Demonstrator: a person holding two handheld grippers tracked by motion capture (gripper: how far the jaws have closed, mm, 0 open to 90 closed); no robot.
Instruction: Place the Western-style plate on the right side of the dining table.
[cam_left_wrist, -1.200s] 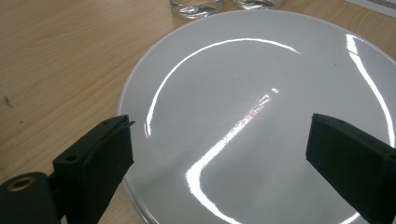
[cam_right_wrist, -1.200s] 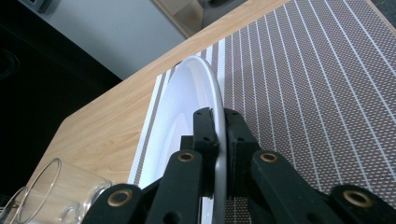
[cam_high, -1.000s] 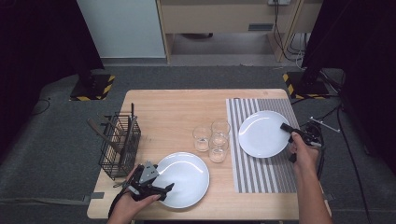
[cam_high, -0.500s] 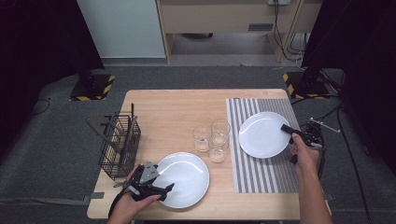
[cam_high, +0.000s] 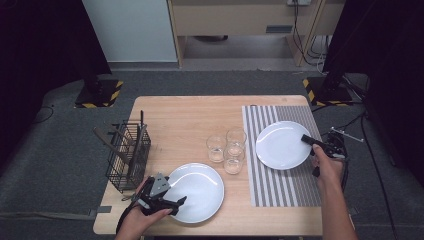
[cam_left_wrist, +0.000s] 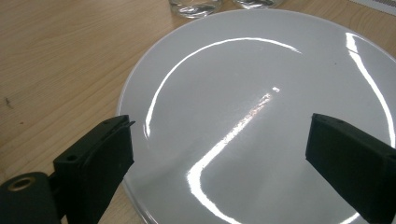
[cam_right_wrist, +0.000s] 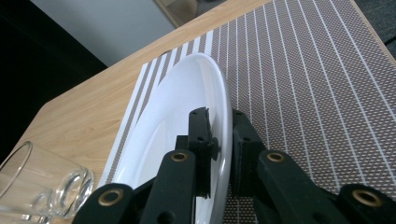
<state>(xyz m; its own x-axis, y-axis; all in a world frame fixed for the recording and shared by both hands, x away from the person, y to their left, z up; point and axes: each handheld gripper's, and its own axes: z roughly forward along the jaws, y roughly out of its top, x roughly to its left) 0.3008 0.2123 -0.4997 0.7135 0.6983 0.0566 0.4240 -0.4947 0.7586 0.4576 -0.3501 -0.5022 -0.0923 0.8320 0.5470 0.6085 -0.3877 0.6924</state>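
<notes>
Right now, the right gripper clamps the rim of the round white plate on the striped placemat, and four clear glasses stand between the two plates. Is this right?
Not quite: the high view shows three clear glasses, not four. The right gripper does clamp the white plate on the striped placemat.

white plate flat on striped mat; second white plate on wood.

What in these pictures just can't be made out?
- What stands in the wire basket, high view: too small.
- The near plate's closest edge, left gripper view: cut off by the frame.
- The far plate's rim between the right gripper jaws, right gripper view: hidden.
</notes>
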